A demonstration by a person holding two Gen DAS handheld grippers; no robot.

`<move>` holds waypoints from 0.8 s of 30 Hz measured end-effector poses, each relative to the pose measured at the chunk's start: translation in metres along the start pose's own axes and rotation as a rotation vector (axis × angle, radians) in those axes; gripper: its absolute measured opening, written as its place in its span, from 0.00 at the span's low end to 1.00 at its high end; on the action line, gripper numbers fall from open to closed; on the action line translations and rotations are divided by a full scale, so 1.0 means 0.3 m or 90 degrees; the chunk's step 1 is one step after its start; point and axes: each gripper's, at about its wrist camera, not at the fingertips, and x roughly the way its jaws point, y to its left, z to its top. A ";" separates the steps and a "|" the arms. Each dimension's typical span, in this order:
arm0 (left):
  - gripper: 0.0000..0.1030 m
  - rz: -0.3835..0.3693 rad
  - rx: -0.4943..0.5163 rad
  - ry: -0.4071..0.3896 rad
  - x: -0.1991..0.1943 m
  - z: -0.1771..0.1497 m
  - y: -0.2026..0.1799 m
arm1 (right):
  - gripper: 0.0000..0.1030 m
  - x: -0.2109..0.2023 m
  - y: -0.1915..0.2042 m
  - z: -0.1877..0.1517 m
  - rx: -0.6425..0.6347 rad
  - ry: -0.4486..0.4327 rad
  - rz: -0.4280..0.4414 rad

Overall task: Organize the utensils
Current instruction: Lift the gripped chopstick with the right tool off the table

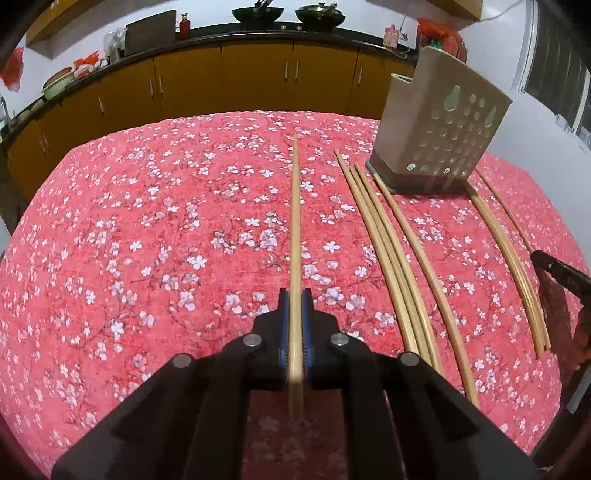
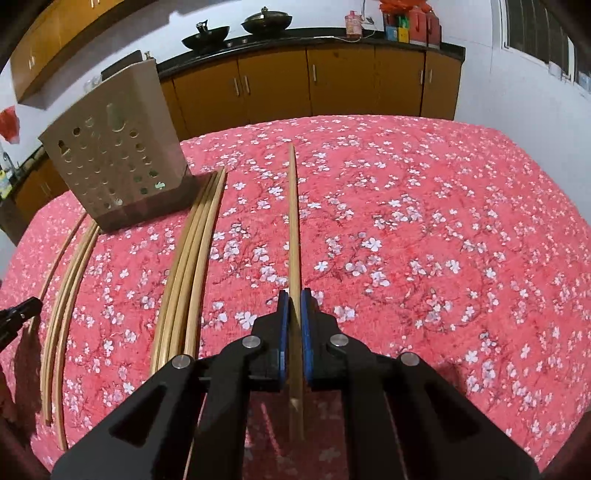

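**Both tongs loaded with a chopstick each, holder is the target**

Left tongs (image 1: 294,295) are clamped on one chopstick (image 1: 295,221); the stick runs straight out toward 12 o'clock over the bench (image 1: 129,229), its butt end poking back behind the pads. Right tongs (image 2: 294,297) are likewise clamped on a single chopstick (image 2: 293,229), also aimed at 12 o'clock.

Perforated utensil holder (image 1: 443,129) stands upright at about 1 o'clock in the left view and at 10 o'clock in the right view (image 2: 114,155), so it sits between the two hands.

Doing the step well, as I judge it: lift each stick clear of the cloth, tip it toward vertical, thin end down, and drop it through the open top. Both grips sit near the thick end, so the long free length will swing; slow rotation helps. Go one hand at a time, since both sticks head for the same opening and could cross.

Around: loose chopsticks on the cloth, a bunch of three or so (image 1: 384,258) plus a single (image 1: 424,258) at 2 o'clock in the left view, and a further pair (image 1: 517,266) at 3 o'clock. Some lie just beside the holder's base; whether they touch it I can't tell. These could get swept by a low-swinging tip. Kitchen counter with woks (image 1: 258,14) sits well behind, no obstacle.
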 end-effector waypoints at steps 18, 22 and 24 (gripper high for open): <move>0.09 -0.001 -0.007 -0.026 -0.098 -0.114 0.005 | 0.08 -0.037 0.015 -0.049 -0.010 -0.001 -0.002; 0.09 0.021 0.016 -0.027 -0.086 -0.111 -0.029 | 0.08 -0.038 0.027 -0.049 -0.029 0.000 -0.016; 0.09 0.028 0.029 -0.023 -0.084 -0.107 -0.037 | 0.07 -0.038 0.026 -0.048 -0.032 0.001 -0.013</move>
